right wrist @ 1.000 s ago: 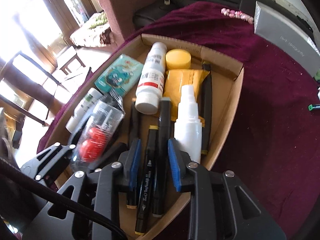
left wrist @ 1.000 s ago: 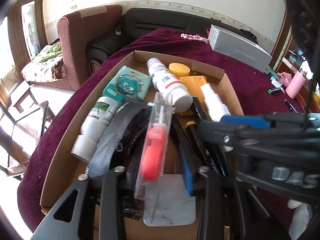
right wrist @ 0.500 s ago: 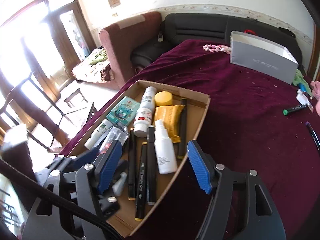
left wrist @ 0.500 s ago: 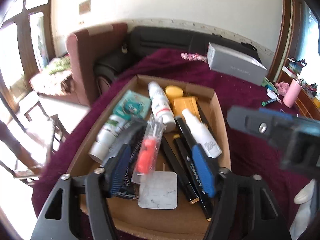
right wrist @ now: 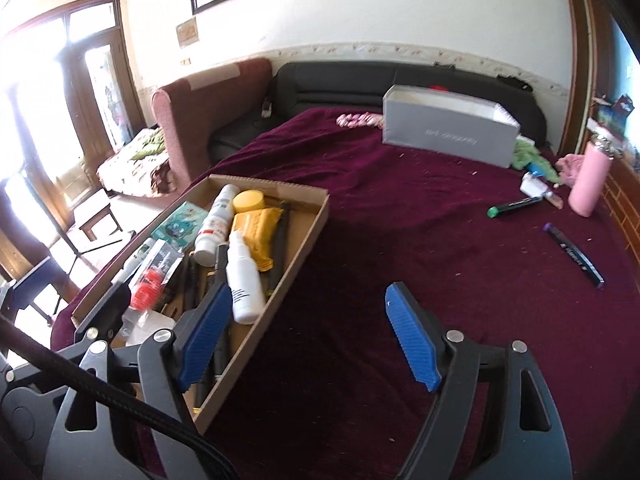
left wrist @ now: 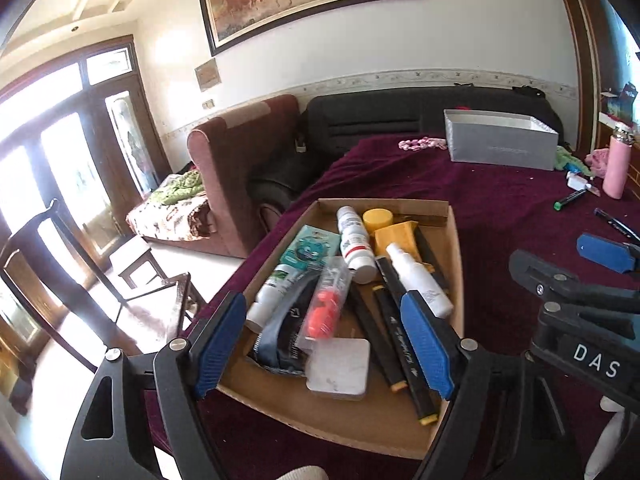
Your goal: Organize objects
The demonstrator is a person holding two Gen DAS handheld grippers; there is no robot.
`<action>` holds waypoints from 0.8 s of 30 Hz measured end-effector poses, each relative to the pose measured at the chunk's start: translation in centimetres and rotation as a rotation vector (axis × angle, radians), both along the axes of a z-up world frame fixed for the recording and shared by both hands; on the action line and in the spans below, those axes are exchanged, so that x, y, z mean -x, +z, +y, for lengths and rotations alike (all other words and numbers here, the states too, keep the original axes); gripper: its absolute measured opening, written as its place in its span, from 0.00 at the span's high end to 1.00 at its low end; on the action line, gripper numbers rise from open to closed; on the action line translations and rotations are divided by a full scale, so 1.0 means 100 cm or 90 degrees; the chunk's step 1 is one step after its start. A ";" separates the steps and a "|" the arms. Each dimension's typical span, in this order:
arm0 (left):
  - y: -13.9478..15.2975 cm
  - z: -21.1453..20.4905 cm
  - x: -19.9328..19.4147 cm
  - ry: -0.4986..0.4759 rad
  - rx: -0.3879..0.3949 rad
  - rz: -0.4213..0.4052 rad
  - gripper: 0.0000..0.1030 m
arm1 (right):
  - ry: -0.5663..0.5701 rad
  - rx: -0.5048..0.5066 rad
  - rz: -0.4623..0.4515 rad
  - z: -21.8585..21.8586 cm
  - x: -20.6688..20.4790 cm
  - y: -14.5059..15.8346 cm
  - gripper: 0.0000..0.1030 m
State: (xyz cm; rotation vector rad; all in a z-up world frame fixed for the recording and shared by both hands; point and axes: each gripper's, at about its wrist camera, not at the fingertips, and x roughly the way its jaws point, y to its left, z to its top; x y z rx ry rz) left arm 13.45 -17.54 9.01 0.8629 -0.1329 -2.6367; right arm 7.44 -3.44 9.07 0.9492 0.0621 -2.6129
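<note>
A cardboard tray (left wrist: 456, 280) on the maroon tablecloth holds a white spray bottle (left wrist: 416, 276), black markers (left wrist: 396, 336), a clear pack with a red item (left wrist: 326, 304), a white card (left wrist: 340, 364), a red-labelled bottle (left wrist: 354, 244) and yellow items. My left gripper (left wrist: 322, 298) hovers above the tray's near end, its jaws opening, nothing between them. My right gripper (right wrist: 309, 290) is over the tray's right wall (right wrist: 308, 232) and the bare cloth, jaws also opening and empty. The spray bottle (right wrist: 244, 276) lies beside its left pad.
A green-capped marker (right wrist: 516, 205), a purple-capped marker (right wrist: 574, 254) and a pink bottle (right wrist: 590, 184) lie at the table's right. A grey box (right wrist: 448, 132) stands at the far side. A sofa and an armchair (left wrist: 240, 152) are beyond; chairs stand left.
Both grippers have opened wide and drawn back and up from the tray. The clear pack and the black markers that sat between their pads now lie free in the tray.
</note>
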 end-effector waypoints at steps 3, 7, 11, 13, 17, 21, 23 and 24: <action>-0.001 0.000 -0.005 0.004 -0.009 -0.003 0.27 | -0.020 0.004 0.032 0.009 -0.008 0.003 0.22; -0.006 -0.014 -0.008 0.017 -0.051 -0.017 0.27 | -0.056 -0.027 0.082 0.015 -0.018 0.004 0.20; -0.008 -0.023 -0.012 0.044 -0.051 -0.013 0.24 | -0.073 -0.057 0.090 0.017 -0.019 -0.006 0.20; -0.007 -0.026 -0.015 0.051 -0.053 -0.008 0.21 | -0.072 -0.061 0.072 0.018 -0.018 -0.014 0.20; -0.010 -0.030 -0.018 0.053 -0.064 -0.007 0.21 | -0.064 -0.071 0.056 0.013 -0.019 -0.022 0.20; -0.012 -0.033 -0.019 0.051 -0.078 -0.005 0.21 | -0.051 -0.089 0.061 0.003 -0.025 -0.023 0.20; -0.012 -0.035 -0.018 0.048 -0.087 -0.005 0.21 | -0.045 -0.095 0.059 0.000 -0.027 -0.025 0.20; -0.012 -0.036 -0.018 0.050 -0.090 -0.005 0.21 | -0.043 -0.098 0.058 -0.002 -0.028 -0.026 0.20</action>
